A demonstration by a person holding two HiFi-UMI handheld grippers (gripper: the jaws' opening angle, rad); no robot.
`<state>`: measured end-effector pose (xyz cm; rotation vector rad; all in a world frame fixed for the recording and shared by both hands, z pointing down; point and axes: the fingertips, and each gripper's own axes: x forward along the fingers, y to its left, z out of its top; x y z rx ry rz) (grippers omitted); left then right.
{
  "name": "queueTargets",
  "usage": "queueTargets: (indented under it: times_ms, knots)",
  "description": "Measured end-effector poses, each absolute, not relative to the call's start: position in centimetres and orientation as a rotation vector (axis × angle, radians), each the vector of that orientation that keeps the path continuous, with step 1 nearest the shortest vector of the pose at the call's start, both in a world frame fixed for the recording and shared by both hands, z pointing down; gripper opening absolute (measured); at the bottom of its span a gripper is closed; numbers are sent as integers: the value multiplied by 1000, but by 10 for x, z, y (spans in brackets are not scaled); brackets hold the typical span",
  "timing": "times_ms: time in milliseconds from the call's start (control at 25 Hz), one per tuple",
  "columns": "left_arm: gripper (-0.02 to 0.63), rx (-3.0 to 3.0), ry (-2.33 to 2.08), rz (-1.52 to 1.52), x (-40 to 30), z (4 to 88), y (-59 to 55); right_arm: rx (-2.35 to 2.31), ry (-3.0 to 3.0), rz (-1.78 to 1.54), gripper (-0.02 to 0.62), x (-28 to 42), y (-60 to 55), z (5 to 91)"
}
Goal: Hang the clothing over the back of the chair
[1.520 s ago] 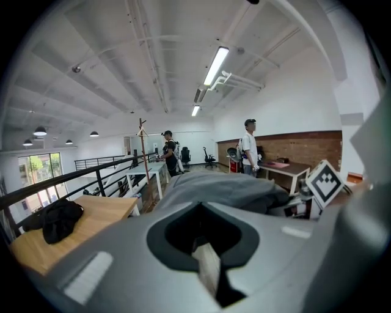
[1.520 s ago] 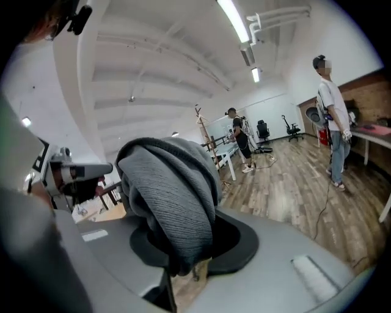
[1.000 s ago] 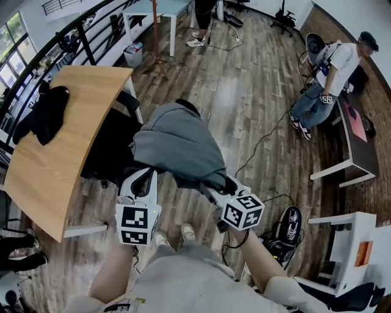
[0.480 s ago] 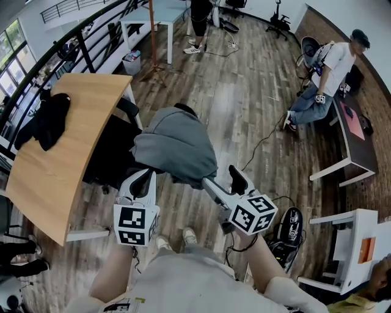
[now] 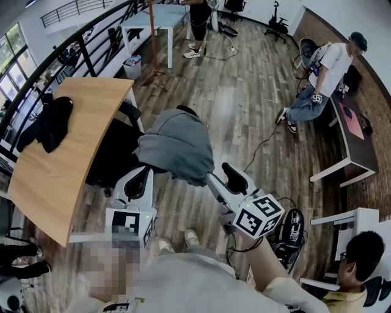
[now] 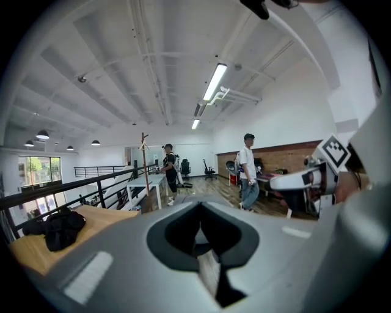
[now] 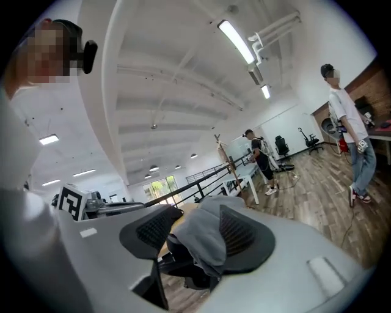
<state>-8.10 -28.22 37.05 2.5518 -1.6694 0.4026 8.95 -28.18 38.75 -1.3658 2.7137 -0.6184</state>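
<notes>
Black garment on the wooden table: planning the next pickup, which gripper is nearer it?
Left. The left gripper is beside the table, right of the black garment; the right gripper, jaws just closing with grey clothing between them, is farther right.

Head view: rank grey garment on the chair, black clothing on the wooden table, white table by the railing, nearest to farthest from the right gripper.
1. Grey fabric garment, centre, just ahead.
2. Black clothing heap, far left.
3. White rectangular table, top.

Grey clothing [image 5: 177, 143], black chair [image 5: 113, 156], pale wood table [image 5: 67, 153], black garment [image 5: 52, 122], brown plank-patterned floor [image 5: 238, 104].
</notes>
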Motion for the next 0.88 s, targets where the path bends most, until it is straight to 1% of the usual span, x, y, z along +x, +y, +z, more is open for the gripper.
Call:
queueTargets:
  times_ms: [40, 80, 320, 400, 520, 680, 880]
  knots:
    - [2, 2560, -1676, 387, -81, 364, -281, -1337, 2730, -587, 231, 86, -279, 381]
    - [2, 2569, -1682, 371, -82, 359, -279, -1311, 2746, -553, 210, 81, -276, 375]
    - [2, 2596, -1719, 313, -89, 335, -266, -1236, 2817, -370, 131, 57, -261, 341]
    - [2, 2601, -1732, 303, -90, 331, -262, -1213, 2808, -349, 71, 53, -257, 331]
    - [2, 2613, -1749, 281, -94, 327, -255, -1206, 2821, -292, 45, 44, -249, 322]
    - [2, 2607, -1755, 268, -102, 328, -245, -1172, 2886, -230, 44, 23, -238, 323]
    - [2, 2630, -1737, 299, -105, 331, -232, -1146, 2888, -344, 25, 15, -237, 341]
